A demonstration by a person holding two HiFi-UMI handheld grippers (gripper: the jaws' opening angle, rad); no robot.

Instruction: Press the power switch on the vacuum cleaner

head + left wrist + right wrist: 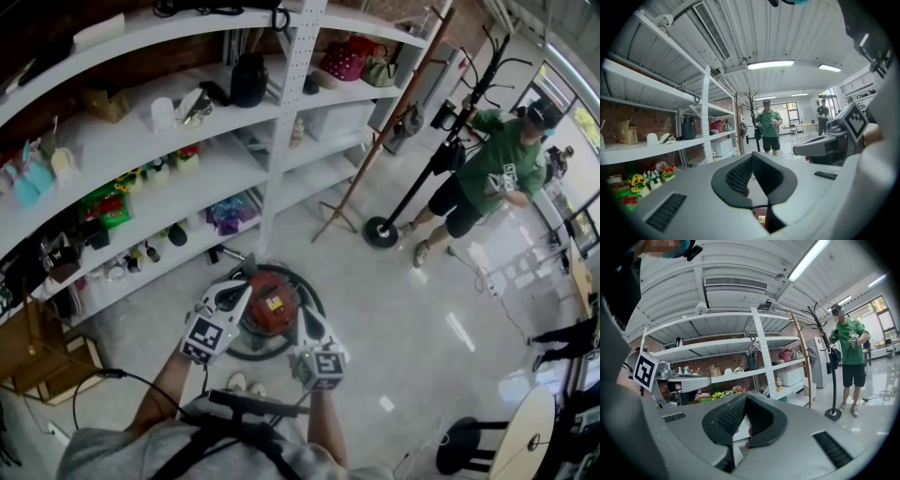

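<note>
Left gripper and right gripper hover with jaws closed on nothing, flanking the red vacuum cleaner on the floor; rigid and likely heavy, it should stay put under a firm tip press on top

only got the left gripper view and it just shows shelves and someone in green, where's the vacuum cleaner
Observer: The head view shows the red vacuum cleaner on the floor in front of the shelving, just below the left gripper.
Operator: and the right gripper
Observer: The right gripper hangs over the vacuum's right side. Its own view shows the jaws together with nothing between them.
Operator: anything around the vacuum
Observer: A black ring, seemingly its hose, circles the body on the floor.
</note>
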